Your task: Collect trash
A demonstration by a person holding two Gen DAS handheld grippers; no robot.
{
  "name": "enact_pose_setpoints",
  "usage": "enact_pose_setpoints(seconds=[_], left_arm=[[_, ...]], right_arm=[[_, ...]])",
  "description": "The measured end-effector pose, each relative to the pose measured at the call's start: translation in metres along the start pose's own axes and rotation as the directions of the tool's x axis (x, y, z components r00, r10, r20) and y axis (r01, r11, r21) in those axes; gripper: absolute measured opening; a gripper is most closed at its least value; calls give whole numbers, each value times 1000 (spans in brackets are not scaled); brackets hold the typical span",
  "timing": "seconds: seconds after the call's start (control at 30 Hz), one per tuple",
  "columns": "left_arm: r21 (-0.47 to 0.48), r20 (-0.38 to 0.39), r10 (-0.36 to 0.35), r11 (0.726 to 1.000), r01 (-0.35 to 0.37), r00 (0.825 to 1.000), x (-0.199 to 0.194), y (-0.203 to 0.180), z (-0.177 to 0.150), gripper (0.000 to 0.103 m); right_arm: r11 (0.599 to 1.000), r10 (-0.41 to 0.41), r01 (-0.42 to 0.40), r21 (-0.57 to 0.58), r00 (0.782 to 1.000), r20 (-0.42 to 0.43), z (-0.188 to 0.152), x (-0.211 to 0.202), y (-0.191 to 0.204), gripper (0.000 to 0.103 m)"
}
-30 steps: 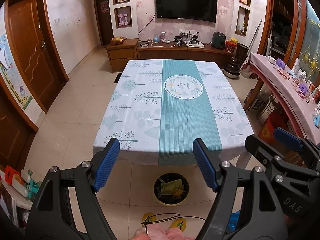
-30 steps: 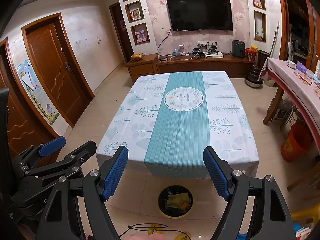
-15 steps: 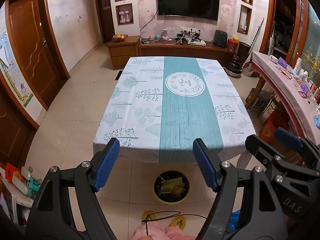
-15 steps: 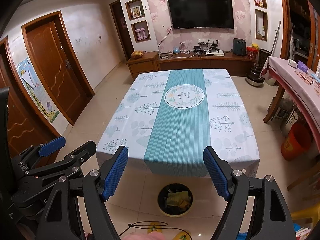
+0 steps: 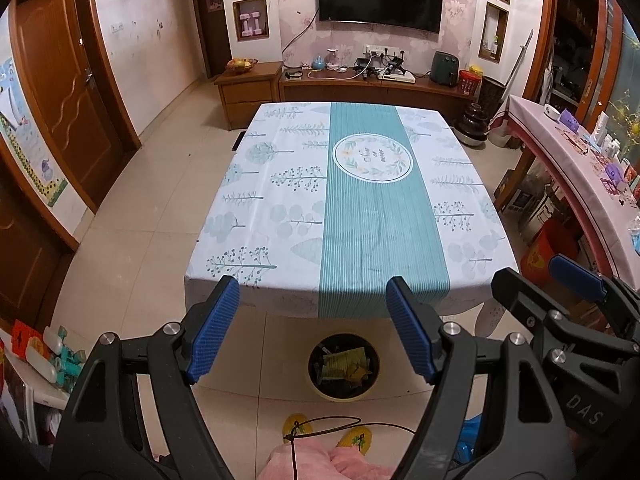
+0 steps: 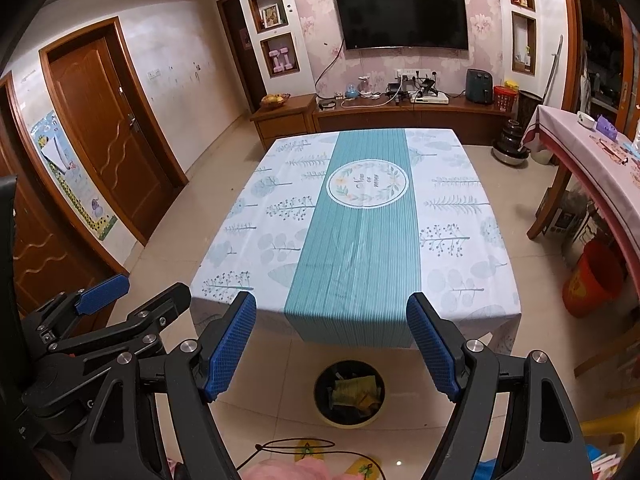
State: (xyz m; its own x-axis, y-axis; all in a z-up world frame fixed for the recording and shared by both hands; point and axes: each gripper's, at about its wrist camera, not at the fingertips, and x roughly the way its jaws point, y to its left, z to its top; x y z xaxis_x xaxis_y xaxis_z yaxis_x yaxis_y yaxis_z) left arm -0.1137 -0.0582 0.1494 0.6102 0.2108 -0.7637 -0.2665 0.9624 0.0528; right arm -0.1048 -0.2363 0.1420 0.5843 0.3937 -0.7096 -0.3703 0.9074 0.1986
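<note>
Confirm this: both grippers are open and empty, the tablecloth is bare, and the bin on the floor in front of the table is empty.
Not quite. The bin is not empty: the right wrist view shows yellow-green wrappers inside it. The rest holds: the left gripper and right gripper are open and empty, and the tablecloth is bare.

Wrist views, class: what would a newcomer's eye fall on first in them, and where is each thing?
First, the table filling the middle of the room, its white cloth crossed by a teal runner with nothing on it. Next, the open left gripper and right gripper framing the near edge. On the floor just below the edge stands a round bin holding yellow wrappers.
</note>
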Motion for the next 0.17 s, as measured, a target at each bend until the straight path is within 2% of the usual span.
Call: enact_pose_setpoints(seconds=[0.17], left_arm=[[-1, -9, -2, 1000, 2, 1000, 5, -2, 2, 73]], right_arm=[[1000, 7, -7, -1, 1000, -12, -5, 4, -7, 79]])
